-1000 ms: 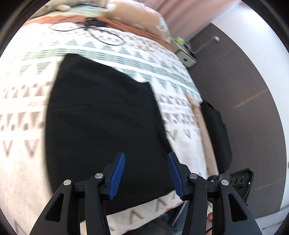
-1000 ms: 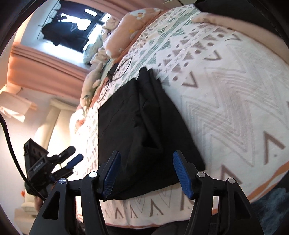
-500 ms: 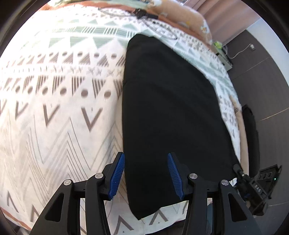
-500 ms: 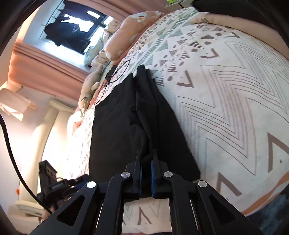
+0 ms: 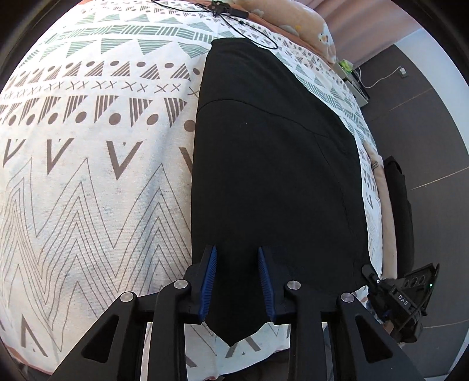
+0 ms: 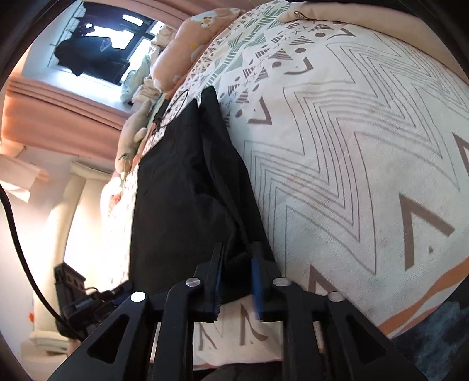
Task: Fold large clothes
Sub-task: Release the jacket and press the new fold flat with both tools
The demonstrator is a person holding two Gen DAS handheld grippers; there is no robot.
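Across the patterned bed cover (image 5: 88, 205) in the left wrist view, the black garment (image 5: 272, 175) lay flat in a long strip running away from the camera toward the pillows (image 5: 307, 26), its near corner hanging just past the bed's edge; this lay looked like a lengthwise fold already made, ready for the hem end to be taken up. The left tool (image 5: 237, 281) pointed steeply down at that near end, both blue pads straddling the cloth with a clear gap on each side. Its jaws were closing, the fabric between them but not yet pinched. At the right edge of this view the other tool's body (image 5: 404, 296) showed beside the garment's far corner, so the two hands seemed set one to each corner of the hem.

From the right wrist view, the same garment (image 6: 187, 190) stretched up the bed toward the window (image 6: 96, 55), more rumpled on this side, with a raised ridge running into the right tool (image 6: 236, 281). That tool was angled down less steeply, low over the bed's edge. A bunch of black cloth sat between its pads; the jaws were opening, and I cannot tell whether the pads were pressing on the fabric, since dark cloth hid the contact. The left tool (image 6: 88, 296) sat low at the garment's opposite corner
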